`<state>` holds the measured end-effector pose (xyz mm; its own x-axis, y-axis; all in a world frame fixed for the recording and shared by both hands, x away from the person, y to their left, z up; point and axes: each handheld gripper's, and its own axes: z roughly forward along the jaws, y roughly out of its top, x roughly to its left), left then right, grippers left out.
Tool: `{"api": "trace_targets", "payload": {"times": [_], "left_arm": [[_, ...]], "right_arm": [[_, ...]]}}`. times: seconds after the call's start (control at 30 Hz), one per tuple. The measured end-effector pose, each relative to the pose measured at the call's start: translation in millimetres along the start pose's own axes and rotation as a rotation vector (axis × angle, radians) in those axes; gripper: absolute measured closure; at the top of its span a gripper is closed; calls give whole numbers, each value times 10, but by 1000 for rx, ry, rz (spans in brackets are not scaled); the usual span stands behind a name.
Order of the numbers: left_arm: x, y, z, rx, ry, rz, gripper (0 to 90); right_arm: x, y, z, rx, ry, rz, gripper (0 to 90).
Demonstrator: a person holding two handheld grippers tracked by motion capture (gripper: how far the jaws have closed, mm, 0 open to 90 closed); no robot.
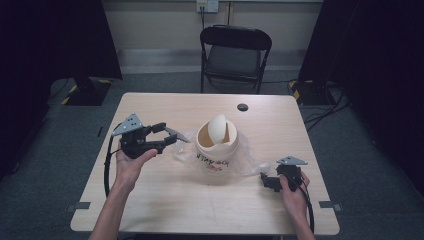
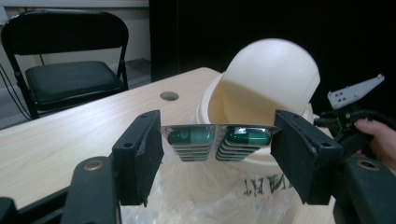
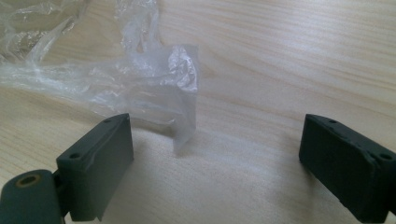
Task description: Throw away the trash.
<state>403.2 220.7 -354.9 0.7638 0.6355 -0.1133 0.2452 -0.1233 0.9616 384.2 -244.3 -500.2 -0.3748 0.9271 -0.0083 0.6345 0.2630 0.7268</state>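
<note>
Foil blister pack [image 2: 218, 140] clamped in left tool [image 2: 218, 154] beside bin [image 2: 261, 84].

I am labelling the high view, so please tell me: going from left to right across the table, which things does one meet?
Left black two-jaw gripper holding a silver blister pack of capsules → cream plastic bin with a domed swing lid, standing on crumpled clear plastic → right black gripper.

Background: black folding chair [image 1: 235, 52] behind the far edge of the wood surface [image 1: 150, 200], facing it. Small round dark hole [image 1: 242, 107] in the surface near that edge. Wall outlet [image 1: 207, 5] above the chair, cable hanging down. Grey floor [image 1: 45, 155], dark curtains [image 1: 370, 45] both sides.
</note>
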Motion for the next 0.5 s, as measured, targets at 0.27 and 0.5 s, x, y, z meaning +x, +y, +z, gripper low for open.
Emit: {"api": "trace_targets", "payload": {"times": [0.27, 0.5], "left_arm": [[-94, 201, 101, -28, -45, 34, 342], [-132, 231, 351, 0, -96, 47, 343]], "right_arm": [[0, 0, 0, 0, 0, 0, 90], [-1, -1, 0, 0, 0, -2, 90]]}}
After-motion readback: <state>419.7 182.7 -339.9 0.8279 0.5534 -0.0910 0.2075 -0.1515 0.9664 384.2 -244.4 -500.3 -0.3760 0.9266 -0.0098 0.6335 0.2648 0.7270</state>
